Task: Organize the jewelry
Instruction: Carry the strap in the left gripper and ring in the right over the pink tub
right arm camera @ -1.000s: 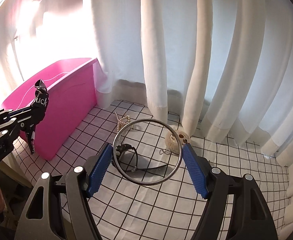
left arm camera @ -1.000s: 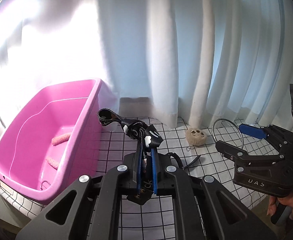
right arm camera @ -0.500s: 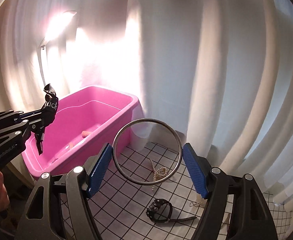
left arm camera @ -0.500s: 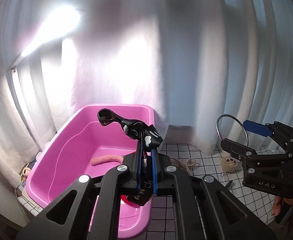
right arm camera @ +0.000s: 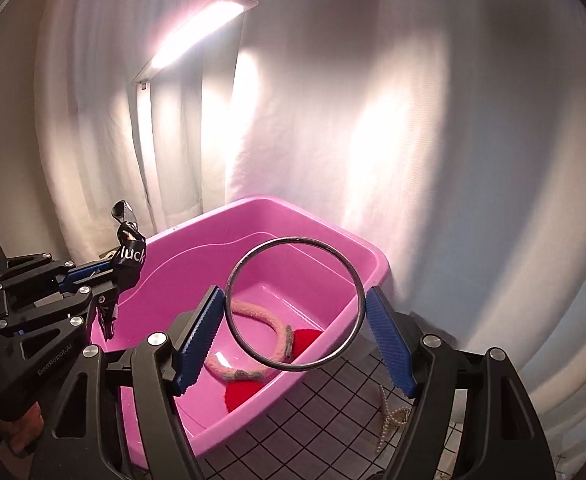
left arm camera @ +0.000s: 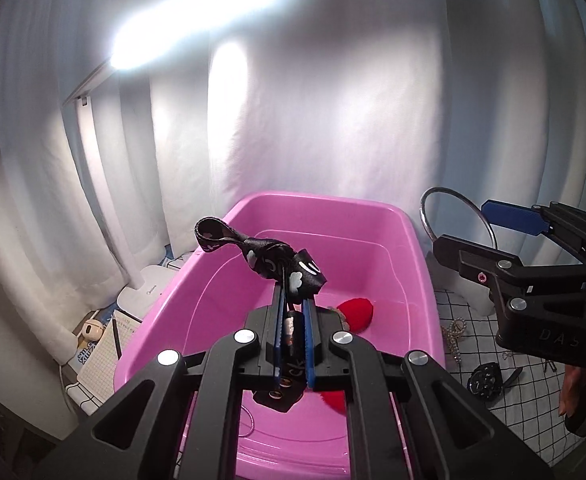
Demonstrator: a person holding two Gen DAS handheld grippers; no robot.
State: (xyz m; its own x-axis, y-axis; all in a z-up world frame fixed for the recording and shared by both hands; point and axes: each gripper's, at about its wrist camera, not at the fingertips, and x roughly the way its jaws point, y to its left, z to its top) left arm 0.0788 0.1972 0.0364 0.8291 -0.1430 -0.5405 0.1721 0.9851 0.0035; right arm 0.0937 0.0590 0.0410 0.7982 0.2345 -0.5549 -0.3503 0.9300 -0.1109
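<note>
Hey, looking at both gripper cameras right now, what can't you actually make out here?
- Left wrist view: near floor of the pink bin, hidden by the left gripper.
- Left wrist view: black ribbon lettering, folded, partly clamped.
- Right wrist view: pearl necklace, partly behind the right gripper.
- Red pieces: identity unclear.

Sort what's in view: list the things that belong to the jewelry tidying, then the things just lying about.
Job:
pink bin
metal bangle in right claw
black ribbon in left claw
pearl necklace

Lying about:
desk lamp
notebook
curtain
</note>
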